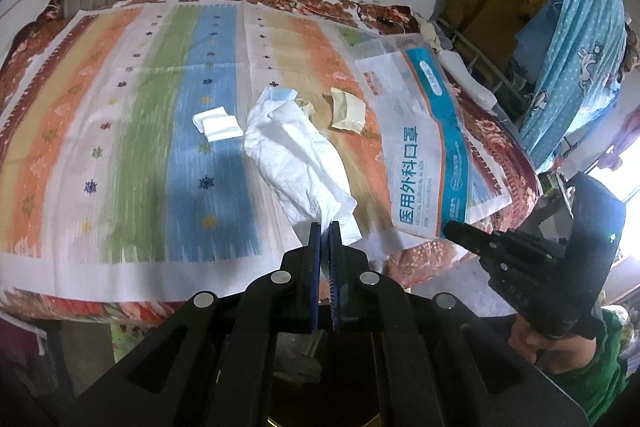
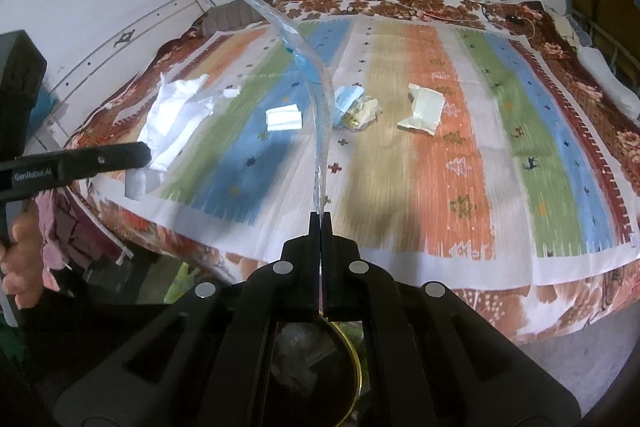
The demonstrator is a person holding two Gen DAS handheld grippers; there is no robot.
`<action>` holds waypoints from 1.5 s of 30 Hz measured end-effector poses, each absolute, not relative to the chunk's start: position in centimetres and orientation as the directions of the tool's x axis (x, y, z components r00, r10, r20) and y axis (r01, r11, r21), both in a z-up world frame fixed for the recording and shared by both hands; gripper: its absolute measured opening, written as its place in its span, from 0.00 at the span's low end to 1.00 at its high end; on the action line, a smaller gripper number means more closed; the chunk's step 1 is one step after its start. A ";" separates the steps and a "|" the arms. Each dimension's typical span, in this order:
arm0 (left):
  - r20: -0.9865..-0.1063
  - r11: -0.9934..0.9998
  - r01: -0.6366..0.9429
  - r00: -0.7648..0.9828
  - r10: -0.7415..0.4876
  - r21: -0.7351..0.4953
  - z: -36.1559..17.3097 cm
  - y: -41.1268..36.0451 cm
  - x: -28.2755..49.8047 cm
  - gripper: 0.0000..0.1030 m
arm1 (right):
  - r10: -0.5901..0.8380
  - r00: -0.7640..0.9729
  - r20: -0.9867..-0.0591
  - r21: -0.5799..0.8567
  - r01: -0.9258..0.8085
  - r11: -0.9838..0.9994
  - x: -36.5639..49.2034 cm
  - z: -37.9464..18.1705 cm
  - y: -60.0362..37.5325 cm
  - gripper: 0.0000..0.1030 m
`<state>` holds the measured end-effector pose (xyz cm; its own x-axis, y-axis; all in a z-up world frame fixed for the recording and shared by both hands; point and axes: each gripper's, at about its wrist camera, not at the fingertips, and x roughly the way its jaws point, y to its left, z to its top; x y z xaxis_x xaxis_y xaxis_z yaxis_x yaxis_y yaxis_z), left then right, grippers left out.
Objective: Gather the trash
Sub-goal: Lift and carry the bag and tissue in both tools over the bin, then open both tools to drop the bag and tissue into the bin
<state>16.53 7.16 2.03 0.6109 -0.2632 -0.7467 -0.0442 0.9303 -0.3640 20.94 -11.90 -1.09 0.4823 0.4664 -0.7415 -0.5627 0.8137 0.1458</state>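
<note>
Left fingers (image 1: 325, 227) pinched tight on a corner of the white crumpled tissue (image 1: 294, 155); right fingers (image 2: 321, 217) clamped on the edge of the mask packet (image 1: 424, 143), which stands up thin & edge-on in the right view. Both held over the near edge of the bed (image 2: 560, 299). Bin (image 2: 352, 351) w/ gold rim sits right below. Best bet, I'd say: get both over the rim before letting go. Left on the bed: folded tissue (image 2: 284, 118), blue mask (image 2: 347, 98), cream wrapper (image 2: 425, 110).
</note>
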 end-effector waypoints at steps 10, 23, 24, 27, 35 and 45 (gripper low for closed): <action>-0.749 0.923 -0.044 0.599 -0.282 -0.382 0.7 4.7 13.9 0.03 | 0.490 0.437 -0.754 0.188 -0.572 0.799 17.1 -2.5 -13.3 0.00; -0.771 0.919 -0.032 0.557 -0.310 -0.393 -1.5 1.8 10.5 0.03 | 0.461 0.390 -0.797 0.186 -0.567 0.802 13.8 -5.3 -13.7 0.00; -0.774 0.916 -0.045 0.552 -0.310 -0.399 -1.9 1.8 10.2 0.03 | 0.457 0.386 -0.801 0.186 -0.565 0.804 13.6 -5.5 -13.7 0.00; -0.789 0.902 -0.083 0.523 -0.322 -0.423 -3.5 1.7 9.1 0.03 | 0.441 0.358 -0.823 0.190 -0.559 0.807 12.8 -6.7 -13.8 0.00; -0.845 0.917 -0.136 0.456 -0.278 -0.375 -6.1 0.7 7.8 0.03 | 0.408 0.299 -0.863 0.195 -0.547 0.814 11.1 -9.0 -14.1 0.00; -0.899 0.917 -0.169 0.322 -0.296 -0.362 -9.9 -0.5 7.3 0.03 | 0.313 0.192 -0.930 0.166 -0.541 0.824 8.9 -12.8 -13.4 0.00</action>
<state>7.28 -0.52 -9.87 0.3223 -0.2958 -0.8992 -0.1692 0.9166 -0.3622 8.88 -13.44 -12.77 0.1921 0.3133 -0.9300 -0.5412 0.8244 0.1659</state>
